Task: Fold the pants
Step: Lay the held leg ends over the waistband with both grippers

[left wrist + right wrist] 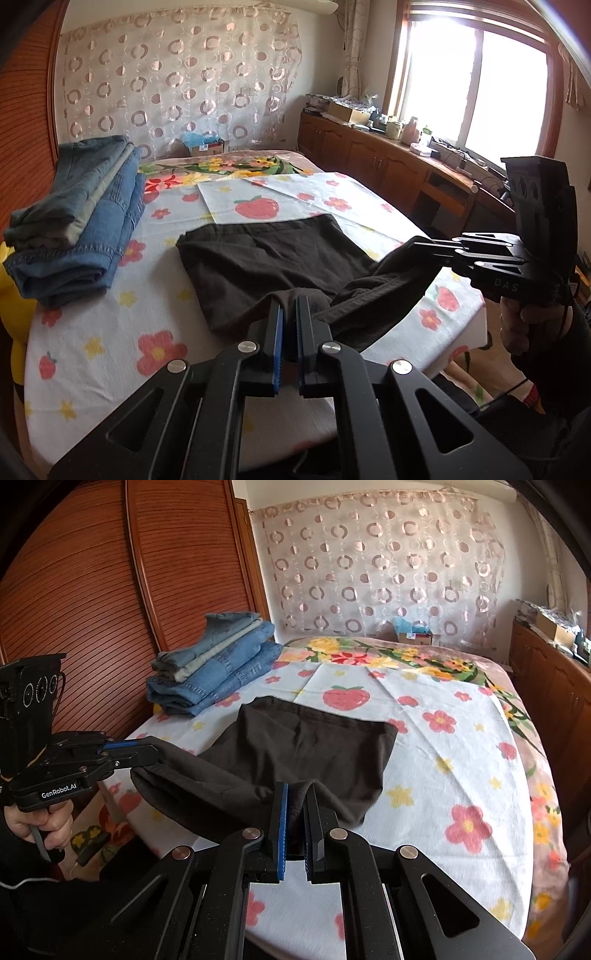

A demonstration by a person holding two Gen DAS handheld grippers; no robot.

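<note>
Dark brown pants (266, 262) lie on the flowered bed sheet (110, 343), far part flat, near edge lifted. My left gripper (290, 301) is shut on one corner of the near edge. My right gripper (295, 788) is shut on the other corner. The edge hangs stretched between them above the bed's near side. The pants also show in the right wrist view (314, 746). The right gripper shows in the left wrist view (415, 245); the left gripper shows in the right wrist view (155, 747).
A stack of folded jeans (77, 221) sits at the bed's far left, also in the right wrist view (218, 664). A wooden wardrobe (110, 590) stands left of the bed. A cluttered wooden cabinet (388, 155) runs under the window on the right.
</note>
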